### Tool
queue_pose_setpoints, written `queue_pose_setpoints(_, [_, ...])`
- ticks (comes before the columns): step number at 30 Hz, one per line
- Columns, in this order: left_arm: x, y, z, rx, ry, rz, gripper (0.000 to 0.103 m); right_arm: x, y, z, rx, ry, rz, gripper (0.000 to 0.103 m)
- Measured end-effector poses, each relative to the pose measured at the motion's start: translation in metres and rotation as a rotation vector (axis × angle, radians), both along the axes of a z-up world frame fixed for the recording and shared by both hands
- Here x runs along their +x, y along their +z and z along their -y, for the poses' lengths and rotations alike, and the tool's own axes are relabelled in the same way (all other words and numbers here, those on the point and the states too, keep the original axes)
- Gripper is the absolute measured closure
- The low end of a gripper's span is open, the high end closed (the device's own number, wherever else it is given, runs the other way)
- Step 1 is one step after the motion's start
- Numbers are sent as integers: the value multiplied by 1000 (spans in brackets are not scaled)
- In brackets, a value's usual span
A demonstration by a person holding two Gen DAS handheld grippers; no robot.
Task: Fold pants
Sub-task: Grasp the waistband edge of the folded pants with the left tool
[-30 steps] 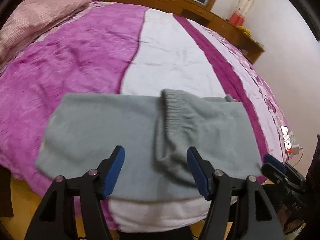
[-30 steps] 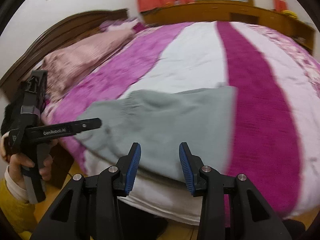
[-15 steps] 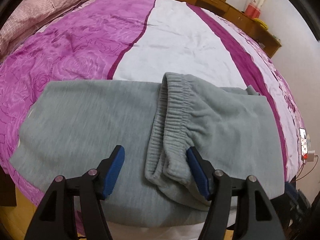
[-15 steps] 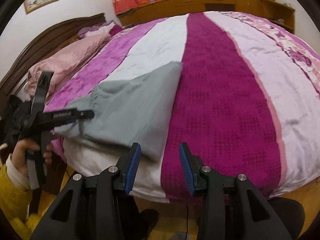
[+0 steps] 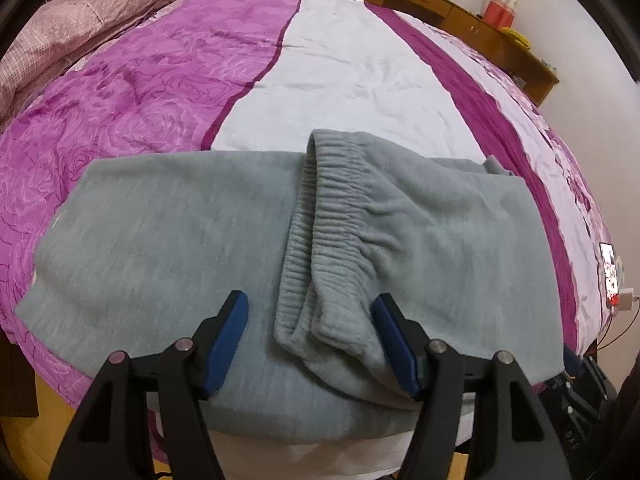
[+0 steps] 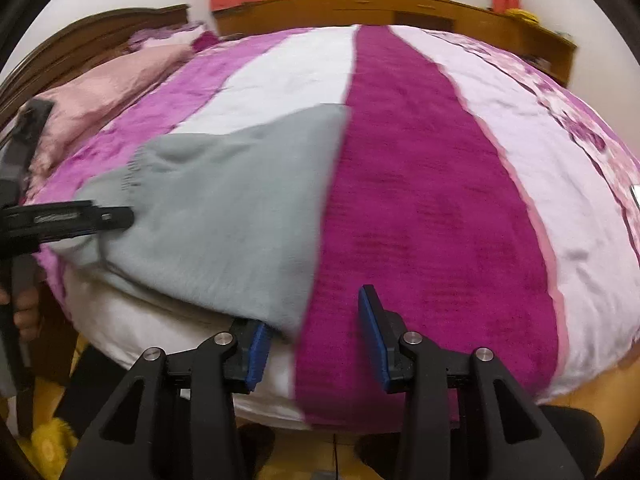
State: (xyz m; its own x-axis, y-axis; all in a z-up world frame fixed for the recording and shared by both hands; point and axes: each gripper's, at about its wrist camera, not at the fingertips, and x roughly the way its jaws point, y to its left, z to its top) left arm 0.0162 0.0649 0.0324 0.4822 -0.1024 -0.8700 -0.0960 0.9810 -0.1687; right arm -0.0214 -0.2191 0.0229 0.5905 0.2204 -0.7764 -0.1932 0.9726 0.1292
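Grey sweatpants (image 5: 168, 248) lie folded across the near edge of the bed, with the ribbed waistband (image 5: 328, 216) doubled over on top in the middle. My left gripper (image 5: 312, 332) is open, its blue pads either side of the waistband's near corner, holding nothing. My right gripper (image 6: 316, 332) is open at the pants' right near corner (image 6: 280, 308), which overlaps its left pad (image 6: 258, 344). The pants also show in the right wrist view (image 6: 224, 208), with the left gripper's finger (image 6: 68, 220) over their left end.
The bed has a purple, white and magenta striped cover (image 5: 344, 64). A pink quilt (image 5: 68, 28) lies at its head. A phone on a charger (image 5: 610, 272) lies at the bed's right edge. Wooden cabinets (image 6: 400, 4) line the far wall.
The left gripper came closer to the pants until its pads straddle the waistband corner. The right gripper swung right, then back towards the pants' right corner. Both stayed open.
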Motion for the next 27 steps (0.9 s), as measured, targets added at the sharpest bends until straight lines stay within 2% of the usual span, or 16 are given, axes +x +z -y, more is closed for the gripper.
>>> queue_pose_setpoints(3, [1, -3, 2, 1, 6, 7, 34, -1, -7, 13, 60, -13, -29, 65])
queue_pose_setpoints(7, [5, -5, 3, -6, 8, 16, 34, 1, -8, 11, 48, -8, -23, 64])
queue_pose_setpoints(8, [5, -4, 2, -16, 8, 23, 38, 1, -8, 10, 46, -8, -21, 64])
queue_pose_setpoints(10, [4, -3, 1, -60, 1, 33, 66, 0, -8, 10, 50, -8, -22, 64])
queue_pose_setpoints(13, [2, 2, -3, -127, 16, 48, 81, 0, -7, 9, 57, -12, -22, 64])
queue_pose_setpoints(17, [-4, 16, -4, -158, 13, 97, 84, 0, -5, 5, 38, -9, -9, 64])
queue_pose_setpoints(21, [-10, 44, -4, -157, -16, 177, 87, -1, -1, 3, 30, -10, 3, 64])
queue_pose_setpoints(27, [-16, 90, -9, -116, -51, 271, 87, -4, 10, -11, 8, 27, 38, 64])
